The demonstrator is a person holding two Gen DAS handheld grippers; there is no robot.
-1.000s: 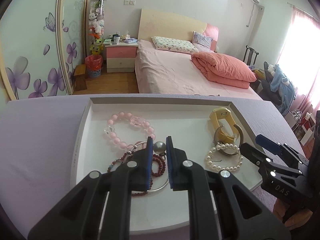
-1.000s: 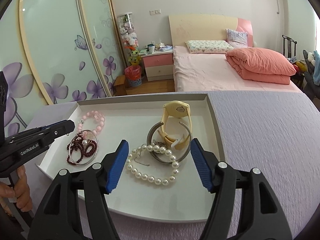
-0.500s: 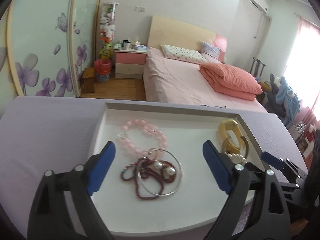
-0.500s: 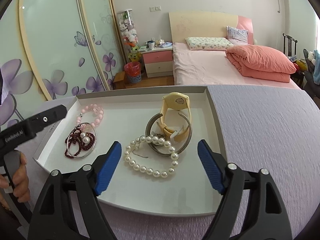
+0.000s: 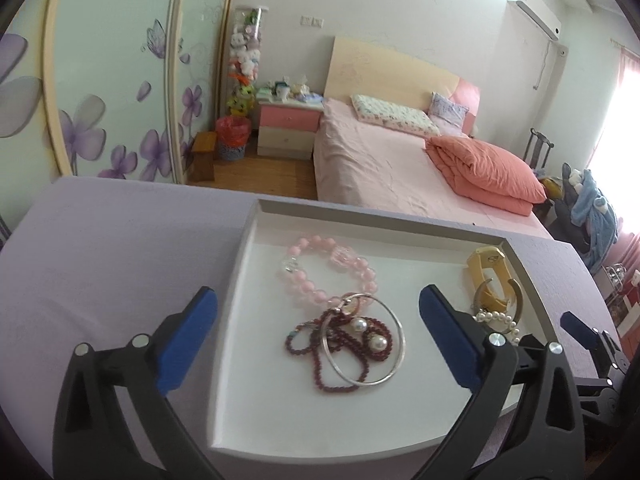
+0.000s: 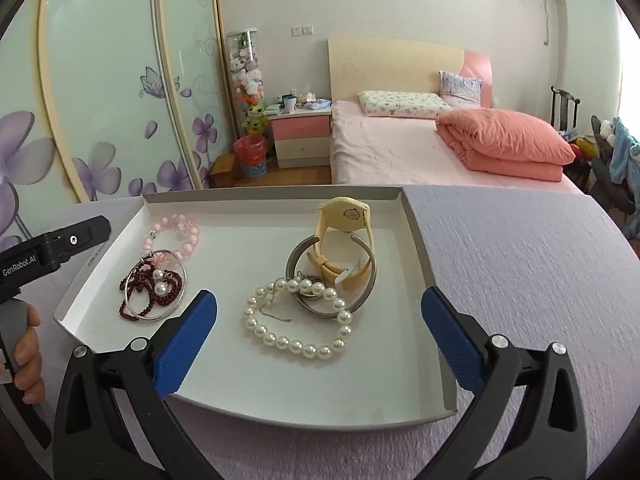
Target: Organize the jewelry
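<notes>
A white tray [image 6: 420, 240] lies on the purple cloth. In its left half are a pink bead bracelet [image 5: 308, 245], a dark red bead string [image 5: 320, 368], a thin silver bangle [image 5: 400, 344] and two pearls [image 5: 378, 343] resting on the red beads. Its right half holds a white pearl bracelet [image 6: 296, 346], a grey open bangle [image 6: 296, 256] and a yellow watch [image 6: 346, 216]. My left gripper [image 5: 317, 292] hovers over the left pile, jaws opening wide, pads touching nothing. My right gripper [image 6: 318, 294] hangs above the pearl bracelet, jaws also opening, holding nothing.
The purple cloth [image 6: 520, 280] stretches to the right of the tray and to its left [image 5: 100, 260]. A hand [image 6: 28, 352] grips the left tool's handle at the left edge. Beyond the table stand a pink bed [image 6: 400, 152] and a nightstand [image 6: 302, 136].
My left gripper went from shut over the pearls and red beads to wide open and drew back; the pearls now lie free. My right gripper's jaws spread wider.
</notes>
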